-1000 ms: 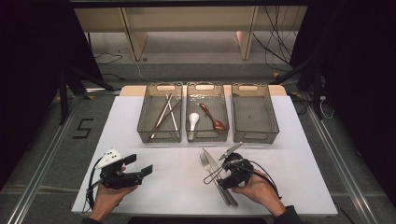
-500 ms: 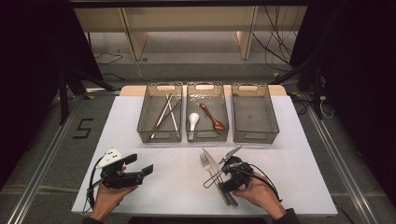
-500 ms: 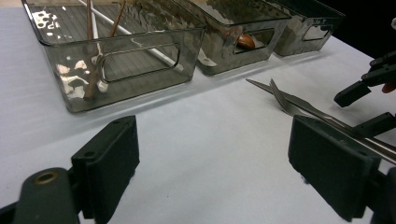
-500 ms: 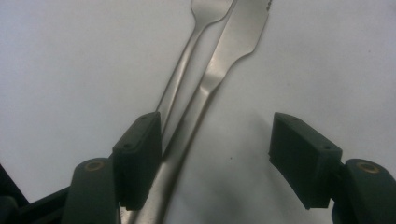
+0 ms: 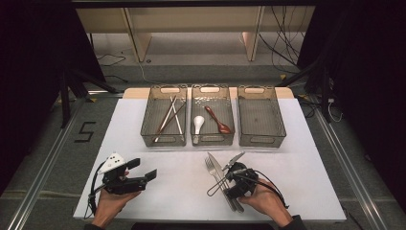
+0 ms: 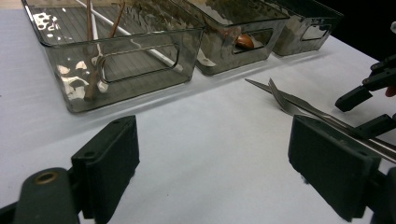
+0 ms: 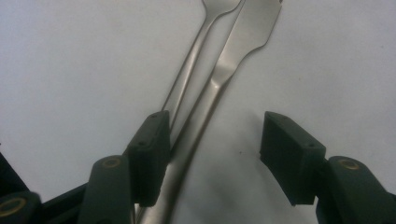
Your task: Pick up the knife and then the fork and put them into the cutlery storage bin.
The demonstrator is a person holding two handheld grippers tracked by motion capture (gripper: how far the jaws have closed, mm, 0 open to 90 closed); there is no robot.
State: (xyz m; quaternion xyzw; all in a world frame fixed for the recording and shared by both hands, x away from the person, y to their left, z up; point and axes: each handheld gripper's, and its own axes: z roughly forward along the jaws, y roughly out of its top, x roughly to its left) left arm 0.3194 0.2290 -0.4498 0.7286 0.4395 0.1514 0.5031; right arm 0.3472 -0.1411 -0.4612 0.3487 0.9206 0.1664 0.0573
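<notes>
Right gripper (image 7: 212, 158) is held low over the white worktop (image 5: 182, 191), jaws pointing down at a table knife (image 7: 224, 84) and a fork (image 7: 196, 60) that lie side by side, handles touching or nearly so. Its jaws have just been closing but are not yet clamped — the knife handle lies between them, close against the left jaw, with a clear gap to the right jaw. The fork handle runs under or just outside the left jaw; cannot tell which.

Left gripper (image 6: 219, 172) sits on the near left of the worktop, well apart from the cutlery — jaws released wide, nothing between them.

Three grey trays (image 5: 261, 139) stand in a row farther back: chopsticks (image 5: 168, 117) in the left one, a white spoon (image 5: 198, 125) and a brown spoon (image 5: 218, 120) in the middle one.
</notes>
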